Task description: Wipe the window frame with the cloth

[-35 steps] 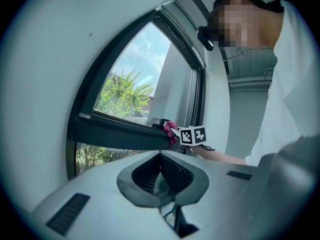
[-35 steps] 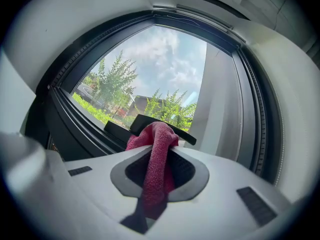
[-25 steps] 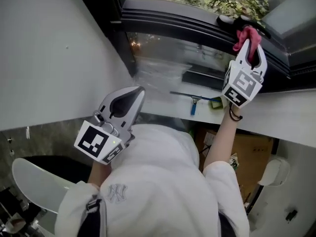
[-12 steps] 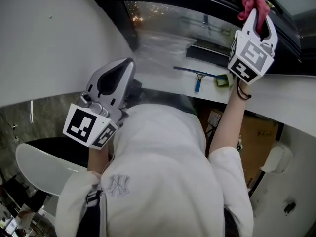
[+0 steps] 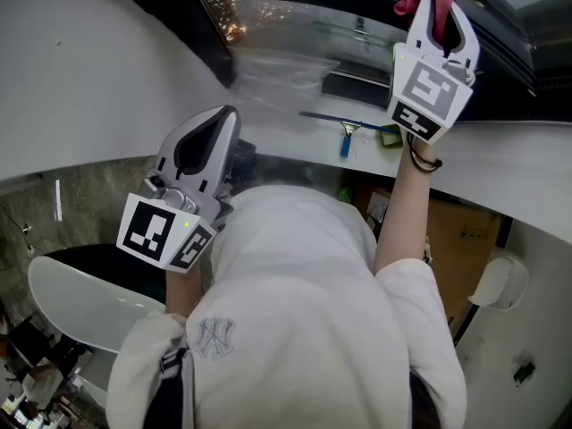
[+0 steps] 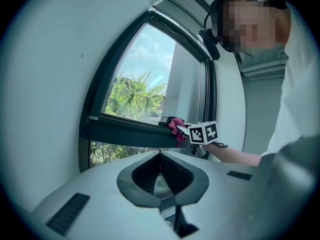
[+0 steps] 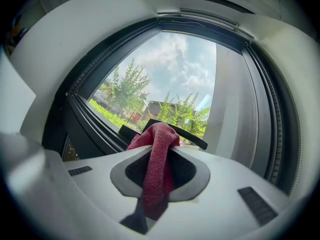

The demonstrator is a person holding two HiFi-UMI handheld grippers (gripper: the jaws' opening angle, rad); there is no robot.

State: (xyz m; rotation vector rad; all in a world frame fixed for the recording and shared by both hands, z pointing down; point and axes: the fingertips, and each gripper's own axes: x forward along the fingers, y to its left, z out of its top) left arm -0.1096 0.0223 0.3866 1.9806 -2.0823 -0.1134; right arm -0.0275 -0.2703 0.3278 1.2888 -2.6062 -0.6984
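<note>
Cloth [image 7: 157,169], pink, clamped between the right gripper [image 5: 436,16] jaws. Its bunched end is at the crossbar of the dark window frame [image 6: 125,134], beside a black handle [image 7: 197,140]. Right arm stretched up and forward. Left gripper [image 5: 214,130] held low by the chest, jaws closed together on nothing, aimed at the window. White sill [image 5: 500,164] below carries a blue-handled squeegee [image 5: 347,132]. Grey wall [image 5: 89,79] to the left, trees [image 6: 130,96] outside.

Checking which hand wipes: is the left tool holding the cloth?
No, the left tool is shut on nothing; the red cloth is clamped in the right tool.
</note>
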